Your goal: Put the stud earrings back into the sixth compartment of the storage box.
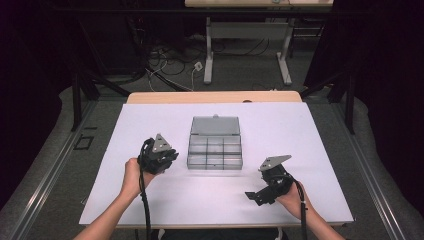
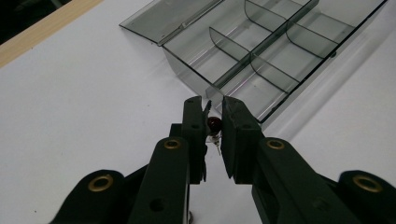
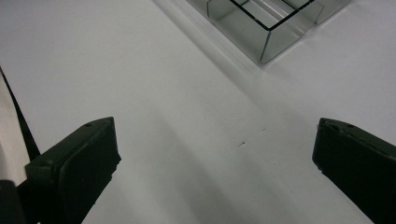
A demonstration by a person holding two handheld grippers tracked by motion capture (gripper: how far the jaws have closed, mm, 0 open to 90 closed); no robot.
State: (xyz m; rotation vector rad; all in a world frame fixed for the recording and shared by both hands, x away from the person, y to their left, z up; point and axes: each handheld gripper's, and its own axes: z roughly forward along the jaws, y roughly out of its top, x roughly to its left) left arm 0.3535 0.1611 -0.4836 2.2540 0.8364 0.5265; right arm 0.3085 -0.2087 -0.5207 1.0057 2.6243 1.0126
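Observation:
A clear grey compartment box sits open at the middle of the white table, its lid folded back flat. My left gripper hovers just left of the box. In the left gripper view my left gripper is shut on a small dark red bead-like part with thin wire legs, near a corner compartment of the box. My right gripper rests low near the table's front right, jaws wide apart. In the right gripper view my right gripper has only bare table between its jaws, with a box corner ahead.
The white table top has a wooden strip along its far edge. Beyond it stand another desk's legs and loose cables on the floor. Dark curtains flank both sides.

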